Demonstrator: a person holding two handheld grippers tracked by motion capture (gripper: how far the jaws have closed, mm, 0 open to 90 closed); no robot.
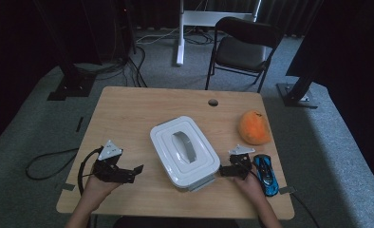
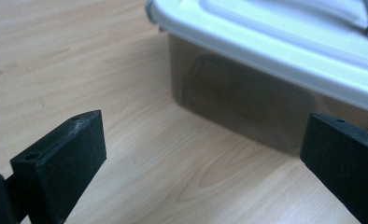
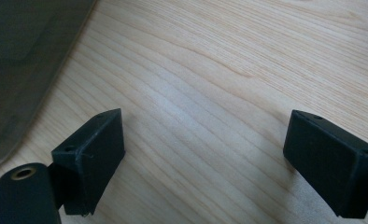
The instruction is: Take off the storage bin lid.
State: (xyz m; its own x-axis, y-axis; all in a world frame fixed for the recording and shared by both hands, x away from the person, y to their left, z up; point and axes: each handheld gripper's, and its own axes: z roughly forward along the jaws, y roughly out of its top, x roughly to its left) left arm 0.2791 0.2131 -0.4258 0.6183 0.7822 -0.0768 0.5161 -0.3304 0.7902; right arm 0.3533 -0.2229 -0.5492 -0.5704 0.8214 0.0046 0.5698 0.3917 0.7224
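Note:
A white lidded box (image 1: 185, 151) with a grey handle sits in the middle of the wooden table (image 1: 128, 114). My left gripper (image 1: 135, 173) rests on the table just left of the box, open, with nothing between its jaws. In the left gripper view the gripper (image 2: 201, 158) faces the box's translucent wall (image 2: 247, 102) under the white lid. My right gripper (image 1: 222, 171) lies close to the box's right front corner, open and holding nothing. The right gripper view has the gripper (image 3: 205, 149) over bare wood, with the box's wall (image 3: 18, 56) at the upper left.
An orange round object (image 1: 254, 127) lies at the table's right side. A blue toy car (image 1: 266, 174) lies just right of my right hand near the table edge. A black chair (image 1: 242, 47) stands beyond the table. A cable hole (image 1: 213, 102) marks the far edge.

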